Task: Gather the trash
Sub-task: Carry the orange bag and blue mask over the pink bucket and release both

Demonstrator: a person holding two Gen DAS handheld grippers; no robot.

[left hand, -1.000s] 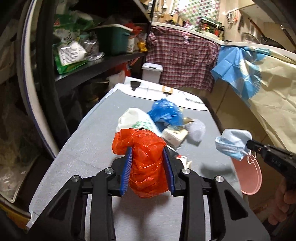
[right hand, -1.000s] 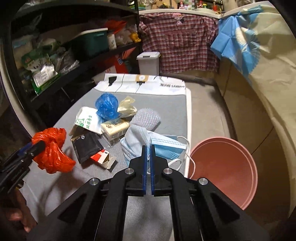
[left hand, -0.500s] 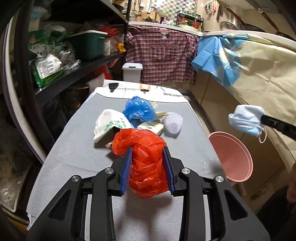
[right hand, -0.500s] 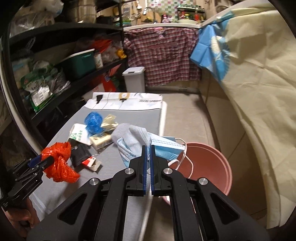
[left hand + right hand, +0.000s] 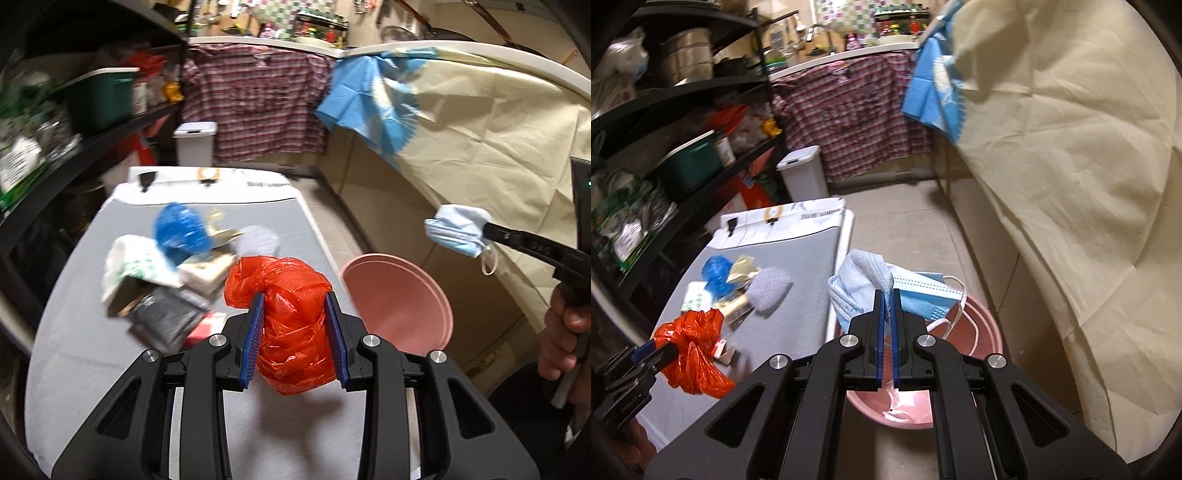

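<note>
Tongs on the left point(image 5: 294, 317) pinch a crumpled red-orange plastic bag point(image 5: 291, 314) between their blue pads, holding it up above the grey-covered desk point(image 5: 92, 354) near its right edge. Right tongs point(image 5: 886, 295) are pressed together on a pale blue pleated surgical face mask point(image 5: 864, 284), which hangs over the round pink plastic basin point(image 5: 991, 332) standing on the floor just beside the desk. On the desk lie more scraps in a heap: a crumpled blue plastic bag point(image 5: 181, 229), a white printed bag point(image 5: 133, 266) and a dark grey pouch point(image 5: 166, 314).
</note>
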